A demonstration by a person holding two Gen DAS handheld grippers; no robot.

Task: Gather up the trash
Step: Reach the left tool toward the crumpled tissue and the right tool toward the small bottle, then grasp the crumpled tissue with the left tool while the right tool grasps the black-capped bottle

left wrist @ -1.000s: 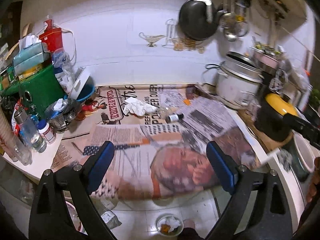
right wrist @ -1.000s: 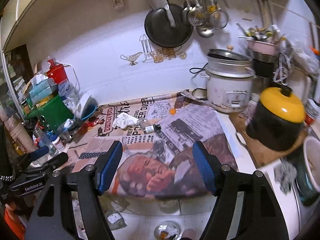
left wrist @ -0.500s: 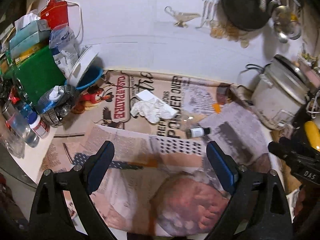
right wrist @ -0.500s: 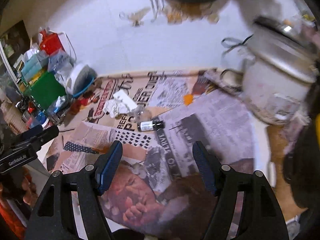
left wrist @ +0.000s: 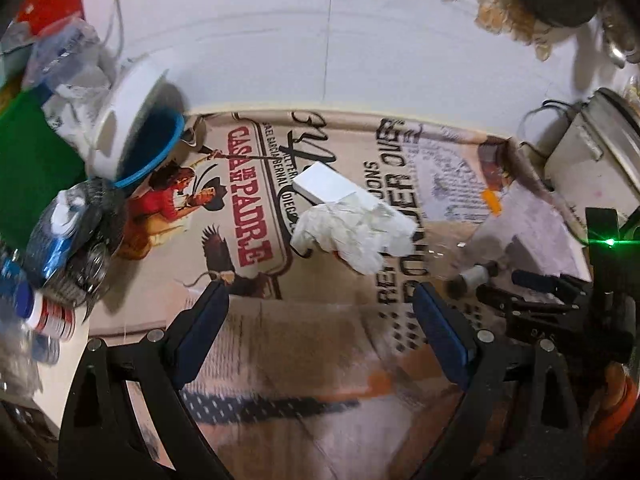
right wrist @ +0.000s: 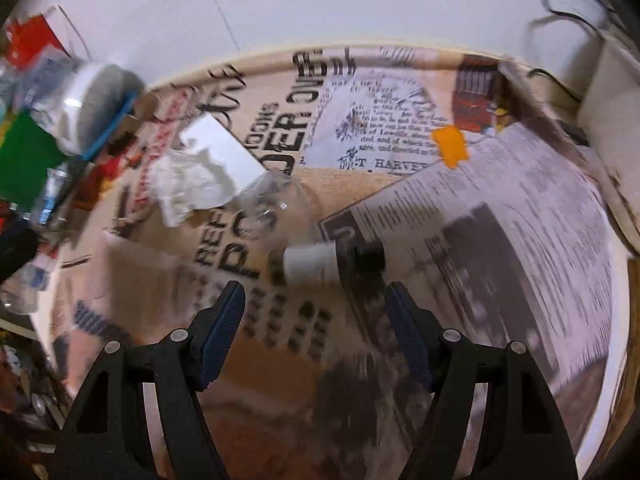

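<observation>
A crumpled white tissue (left wrist: 352, 236) lies on the newspaper-covered counter, against a flat white card (left wrist: 324, 186). My left gripper (left wrist: 320, 320) is open and empty, just short of the tissue. A small bottle with a white label and black cap (right wrist: 328, 262) lies on its side just ahead of my open, empty right gripper (right wrist: 314, 312). The bottle also shows in the left wrist view (left wrist: 474, 276), with the right gripper (left wrist: 532, 292) beside it. A crumpled clear plastic piece (right wrist: 272, 200) lies between tissue (right wrist: 192, 188) and bottle. A small orange scrap (right wrist: 450, 146) lies farther back.
A blue bowl with a white lid (left wrist: 140, 136), a green box (left wrist: 28, 160) and a mesh cup of bottles (left wrist: 76, 236) crowd the left edge. A rice cooker (left wrist: 596, 148) stands at the right. The white wall runs behind.
Both grippers have moved forward and down toward the counter. The tissue and the bottle now look much larger and closer. Both stay open.
</observation>
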